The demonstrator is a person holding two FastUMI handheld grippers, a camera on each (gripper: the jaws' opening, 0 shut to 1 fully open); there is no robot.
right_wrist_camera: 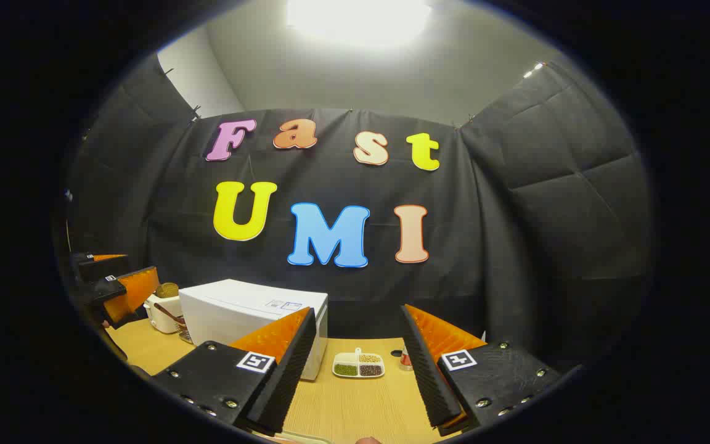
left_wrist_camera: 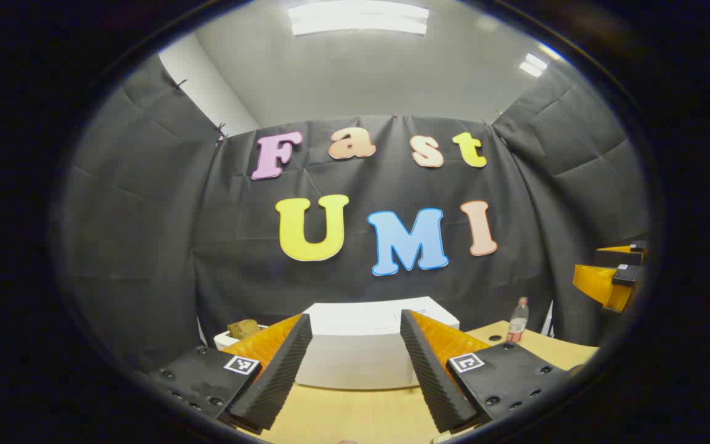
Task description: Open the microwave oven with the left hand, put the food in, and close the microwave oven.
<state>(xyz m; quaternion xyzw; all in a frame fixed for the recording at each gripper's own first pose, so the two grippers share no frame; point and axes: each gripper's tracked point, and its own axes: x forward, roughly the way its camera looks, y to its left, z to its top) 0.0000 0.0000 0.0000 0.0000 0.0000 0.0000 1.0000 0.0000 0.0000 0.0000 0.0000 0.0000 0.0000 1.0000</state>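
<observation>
The white, boxy microwave oven [left_wrist_camera: 364,345] sits closed on the wooden surface [left_wrist_camera: 355,416] at twelve o'clock, long axis crosswise, between the empty left claw's [left_wrist_camera: 355,370] wide-spread fingers.

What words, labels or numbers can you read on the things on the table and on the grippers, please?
No text here is readable.
Microwave: the stickers on its top are too small to read.
Bottle: its red label is blurred.
Left gripper and right gripper: the square tags carry black-and-white patterns, not words.
</observation>
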